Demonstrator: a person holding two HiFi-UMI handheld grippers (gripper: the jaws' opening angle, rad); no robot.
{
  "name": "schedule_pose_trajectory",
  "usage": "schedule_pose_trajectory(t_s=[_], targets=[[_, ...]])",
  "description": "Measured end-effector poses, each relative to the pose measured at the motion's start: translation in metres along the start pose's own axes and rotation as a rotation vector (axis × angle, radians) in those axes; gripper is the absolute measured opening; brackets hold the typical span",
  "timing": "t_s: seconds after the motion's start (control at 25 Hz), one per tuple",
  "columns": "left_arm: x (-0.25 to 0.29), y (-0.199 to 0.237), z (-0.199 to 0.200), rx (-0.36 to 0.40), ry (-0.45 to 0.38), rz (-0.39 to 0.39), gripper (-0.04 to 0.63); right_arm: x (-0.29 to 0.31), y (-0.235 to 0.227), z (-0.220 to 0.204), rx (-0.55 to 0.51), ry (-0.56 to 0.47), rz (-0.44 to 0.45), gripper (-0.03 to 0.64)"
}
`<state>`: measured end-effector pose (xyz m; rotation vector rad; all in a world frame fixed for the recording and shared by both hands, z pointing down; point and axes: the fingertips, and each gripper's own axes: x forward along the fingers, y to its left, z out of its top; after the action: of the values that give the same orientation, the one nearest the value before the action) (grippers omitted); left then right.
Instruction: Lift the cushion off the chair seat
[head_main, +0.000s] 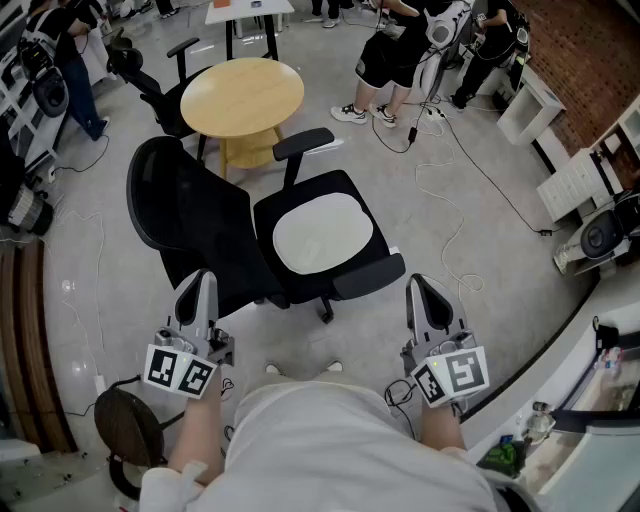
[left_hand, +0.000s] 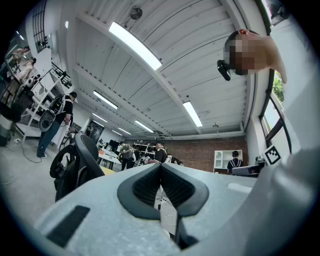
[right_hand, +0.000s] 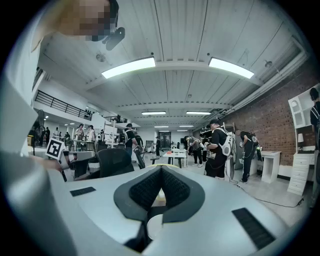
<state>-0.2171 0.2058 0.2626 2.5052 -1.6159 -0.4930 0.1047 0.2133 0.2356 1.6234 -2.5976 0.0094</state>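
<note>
Cushion (head_main: 322, 232): one, white, lay on seat of one black chair (head_main: 190, 215). Left tongs (head_main: 197, 282), right tongs (head_main: 425, 287): both closed tight, empty, held side by side, apart from chair.

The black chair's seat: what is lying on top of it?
A pale, flat cushion lies on the seat and covers its middle; black seat shows around the cushion's edges. Nothing else rests there. Whatever is beneath the cushion is hidden.
</note>
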Motion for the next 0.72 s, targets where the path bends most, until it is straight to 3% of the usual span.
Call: schedule_pose_trajectory(t_s=[0.36, 0.64, 0.68, 0.72], targets=[[-0.012, -0.002, -0.004, -0.006, 0.008, 0.010, 0.017, -0.005, 0.002, -0.009, -0.004, 0.020, -0.003, 0.000], [-0.014, -0.006, -0.007, -0.007, 0.009, 0.020, 0.017, -0.002, -0.003, -0.018, -0.064, 0.079, 0.088, 0.003], [-0.013, -0.008, -0.008, -0.007, 0.010, 0.020, 0.017, -0.002, -0.007, -0.017, -0.077, 0.082, 0.091, 0.050], [-0.012, -0.009, -0.008, -0.007, 0.010, 0.020, 0.017, -0.002, -0.011, -0.017, -0.085, 0.088, 0.096, 0.168]])
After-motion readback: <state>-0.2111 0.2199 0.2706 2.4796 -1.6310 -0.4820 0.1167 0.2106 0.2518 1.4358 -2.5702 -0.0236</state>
